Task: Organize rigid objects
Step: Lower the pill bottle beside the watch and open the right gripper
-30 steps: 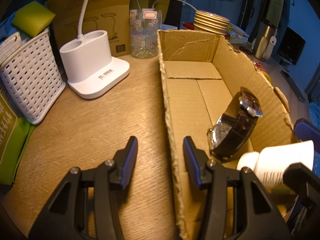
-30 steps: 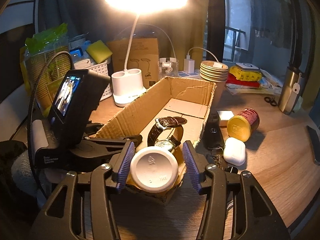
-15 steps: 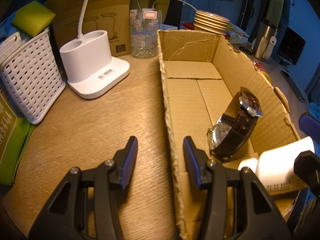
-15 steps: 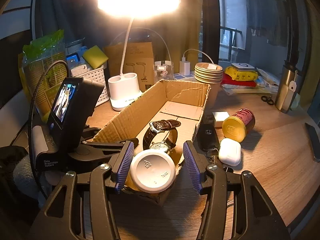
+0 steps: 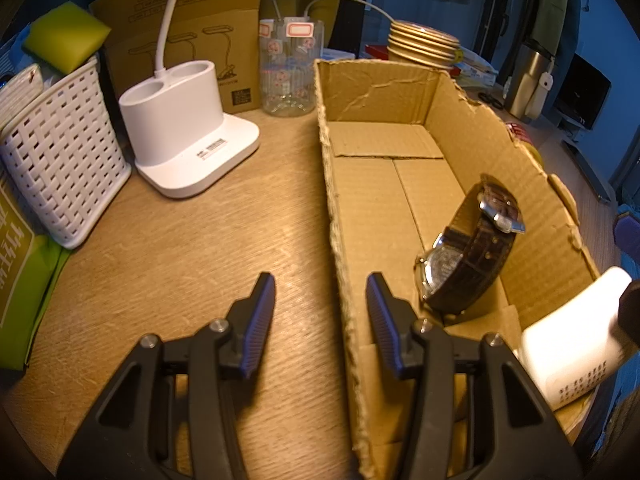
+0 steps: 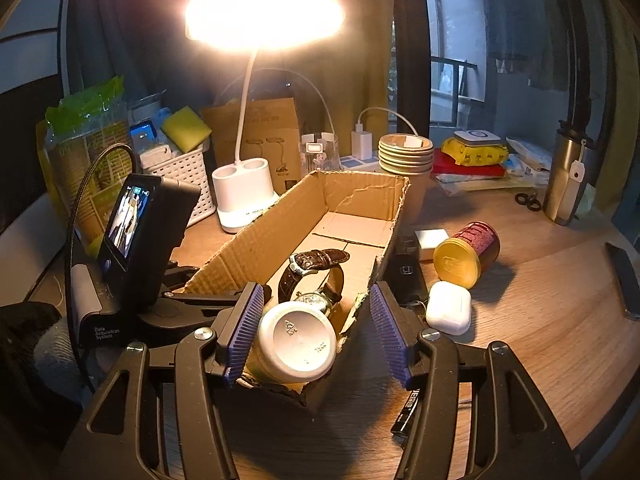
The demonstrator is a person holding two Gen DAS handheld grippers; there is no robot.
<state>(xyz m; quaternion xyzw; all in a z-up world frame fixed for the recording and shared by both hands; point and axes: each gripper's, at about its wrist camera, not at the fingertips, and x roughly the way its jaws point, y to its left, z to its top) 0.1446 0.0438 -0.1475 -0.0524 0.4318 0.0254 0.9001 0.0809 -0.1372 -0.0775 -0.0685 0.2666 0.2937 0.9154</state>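
An open cardboard box (image 5: pixel 380 92) lies lengthwise on the wooden desk. Inside it a brown-strapped wristwatch (image 5: pixel 468 256) stands on edge. A white plastic bottle (image 6: pixel 296 344) lies on its side in the box's near end, bottom towards the right wrist camera. My right gripper (image 6: pixel 316 290) is around that bottle and its jaws are opening: the left pad is close beside it, the right pad stands clear. My left gripper (image 5: pixel 320 280) is open and straddles the box's left wall without pressing on it.
Left of the box stand a white lamp base (image 5: pixel 180 128), a white basket (image 5: pixel 60 152) and a clear jar (image 5: pixel 288 72). Right of it lie a gold-lidded red can (image 6: pixel 466 252), a white earbud case (image 6: pixel 448 308), a car key (image 6: pixel 404 276) and a black pen (image 6: pixel 408 412).
The white bottle has sunk into the box's near end, and the right jaws have spread away from it. The left gripper has kept still.
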